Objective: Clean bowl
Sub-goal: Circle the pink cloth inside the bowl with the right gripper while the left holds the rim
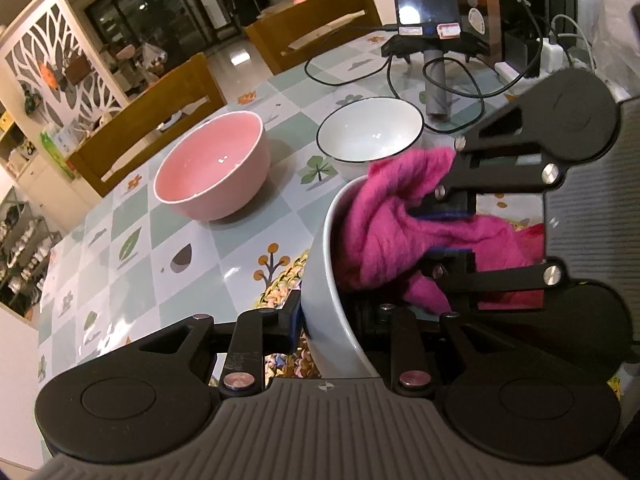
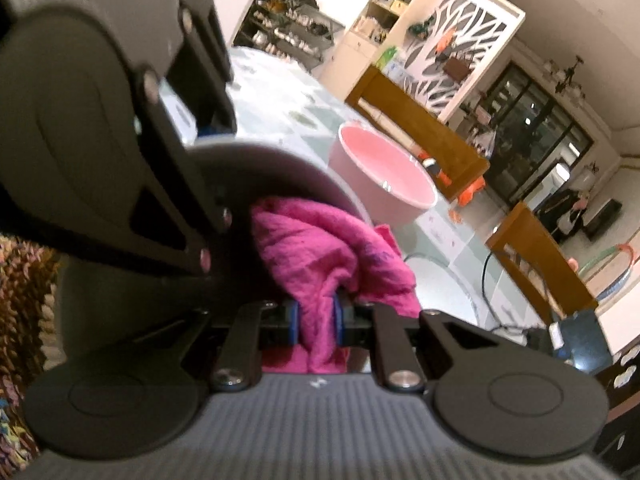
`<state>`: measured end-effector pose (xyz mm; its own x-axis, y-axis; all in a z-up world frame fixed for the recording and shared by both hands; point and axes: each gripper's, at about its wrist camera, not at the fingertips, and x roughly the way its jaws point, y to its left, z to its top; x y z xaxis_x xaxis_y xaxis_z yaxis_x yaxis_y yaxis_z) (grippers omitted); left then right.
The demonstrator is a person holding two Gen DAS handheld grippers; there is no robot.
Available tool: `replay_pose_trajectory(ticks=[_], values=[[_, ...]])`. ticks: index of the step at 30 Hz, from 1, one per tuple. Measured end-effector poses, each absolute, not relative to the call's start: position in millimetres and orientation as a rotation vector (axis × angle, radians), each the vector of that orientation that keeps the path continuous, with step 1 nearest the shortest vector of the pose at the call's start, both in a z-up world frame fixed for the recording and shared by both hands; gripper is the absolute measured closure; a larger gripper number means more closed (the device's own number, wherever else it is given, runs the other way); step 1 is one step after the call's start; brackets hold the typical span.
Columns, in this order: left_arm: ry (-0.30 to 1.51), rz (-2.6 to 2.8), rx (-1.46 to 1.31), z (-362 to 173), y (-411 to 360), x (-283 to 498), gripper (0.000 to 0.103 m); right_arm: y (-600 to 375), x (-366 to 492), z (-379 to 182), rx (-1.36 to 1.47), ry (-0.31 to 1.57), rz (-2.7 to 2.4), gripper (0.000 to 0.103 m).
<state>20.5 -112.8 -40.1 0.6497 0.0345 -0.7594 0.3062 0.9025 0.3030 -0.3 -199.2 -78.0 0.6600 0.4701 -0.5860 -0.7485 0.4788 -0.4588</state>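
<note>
My left gripper (image 1: 332,320) is shut on the rim of a grey bowl (image 1: 320,280), which it holds tilted just above the table. My right gripper (image 2: 316,316) is shut on a magenta cloth (image 2: 320,248) and presses it inside that bowl (image 2: 280,168). In the left wrist view the cloth (image 1: 392,232) fills the bowl's inside, with the right gripper (image 1: 452,232) clamped on it. The left gripper's body shows at the top left of the right wrist view.
A pink bowl (image 1: 212,168) and a white bowl with a dark rim (image 1: 368,128) stand on the patterned tablecloth (image 1: 160,248). A device on a stand (image 1: 432,20) with cables is at the back. Wooden chairs (image 1: 152,116) line the far edge. A woven mat (image 1: 280,284) lies under the held bowl.
</note>
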Motion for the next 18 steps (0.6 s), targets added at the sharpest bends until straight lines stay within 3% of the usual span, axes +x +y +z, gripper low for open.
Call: replay_pose_trajectory(ticks=[18], values=[[0.856,-0.113,0.359,-36,-114,26,0.073,-213,10,-96,-0.569,0.672,0.749,0.087]])
